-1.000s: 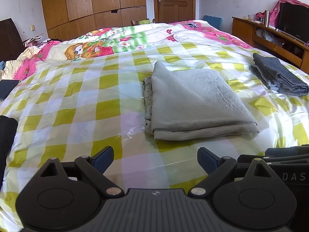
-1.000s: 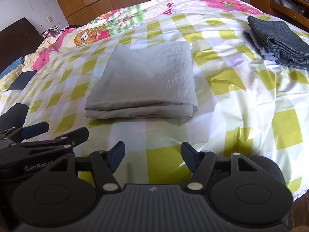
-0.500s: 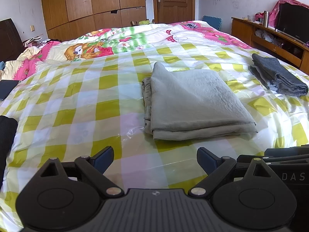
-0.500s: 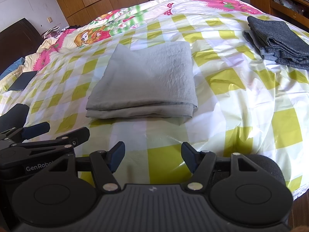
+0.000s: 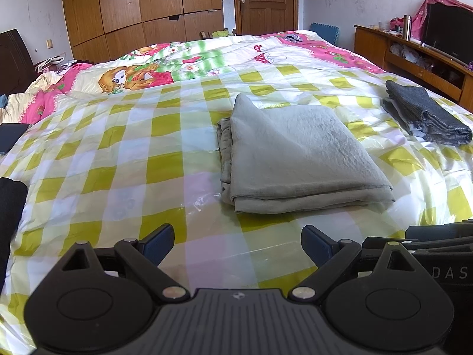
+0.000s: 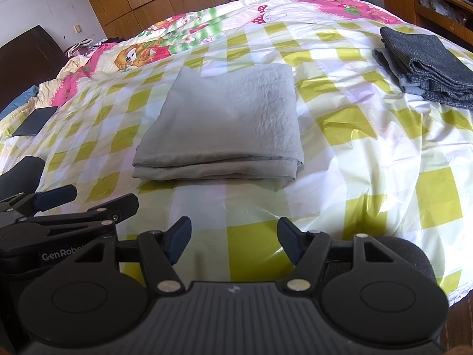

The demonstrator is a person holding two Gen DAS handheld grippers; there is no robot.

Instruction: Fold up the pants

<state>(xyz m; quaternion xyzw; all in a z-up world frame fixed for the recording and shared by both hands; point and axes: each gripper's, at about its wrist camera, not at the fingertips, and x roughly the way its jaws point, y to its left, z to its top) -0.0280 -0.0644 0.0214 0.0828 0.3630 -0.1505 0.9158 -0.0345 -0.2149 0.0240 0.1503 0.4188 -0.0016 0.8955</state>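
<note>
Grey pants [image 5: 295, 156] lie folded into a flat rectangle on the yellow-checked bed cover [image 5: 124, 153]; they also show in the right wrist view [image 6: 224, 124]. My left gripper [image 5: 238, 244] is open and empty, held above the near edge of the bed, short of the pants. My right gripper [image 6: 233, 238] is open and empty, also just short of the pants' near edge. The left gripper shows at the left of the right wrist view [image 6: 85, 198].
A folded dark grey garment [image 5: 425, 115] lies at the bed's right side, seen too in the right wrist view [image 6: 425, 62]. A dark flat item [image 6: 35, 121] lies at the left. A wooden TV bench [image 5: 414, 56] stands right; wardrobe [image 5: 142, 14] behind.
Almost nothing has moved. Both grippers stay open near the bed's front edge; the views have shifted very slightly.
</note>
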